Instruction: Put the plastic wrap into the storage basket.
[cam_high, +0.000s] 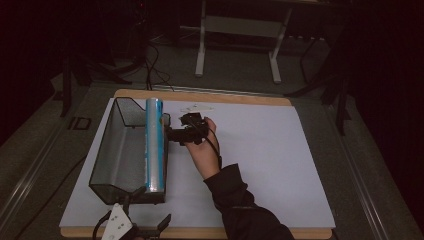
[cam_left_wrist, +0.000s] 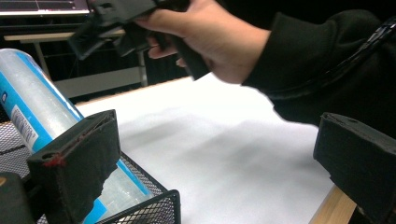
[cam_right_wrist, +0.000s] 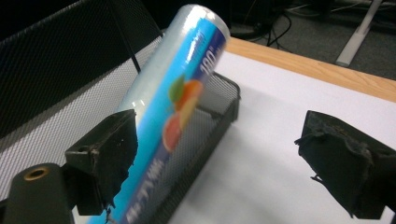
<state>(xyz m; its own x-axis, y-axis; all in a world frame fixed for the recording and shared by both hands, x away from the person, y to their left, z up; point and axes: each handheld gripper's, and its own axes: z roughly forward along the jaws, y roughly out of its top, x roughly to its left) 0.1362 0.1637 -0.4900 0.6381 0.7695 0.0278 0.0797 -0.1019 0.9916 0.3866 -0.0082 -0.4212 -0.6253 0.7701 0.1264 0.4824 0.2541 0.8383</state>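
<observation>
A roll of cling film (cam_high: 155, 145) with a blue label lies lengthwise along the right wall of a black mesh basket (cam_high: 117, 150) on the left of the white table. My right gripper (cam_high: 170, 134) is held just right of the roll's far half, jaws pointing at it and open. In the right gripper view the roll (cam_right_wrist: 177, 88) rises past the left jaw, and the gap of the gripper (cam_right_wrist: 224, 163) holds nothing. My left gripper (cam_high: 150, 207) is open at the basket's near right corner. The roll (cam_left_wrist: 32, 112) runs behind its left jaw, and its gap (cam_left_wrist: 217, 163) is empty.
The white table cover (cam_high: 260, 160) stretches bare to the right of the basket. Two flat white pieces (cam_high: 196, 107) lie near the far edge. The wooden table edge (cam_high: 200, 95) runs along the back. A metal stand (cam_high: 237, 45) is on the floor beyond.
</observation>
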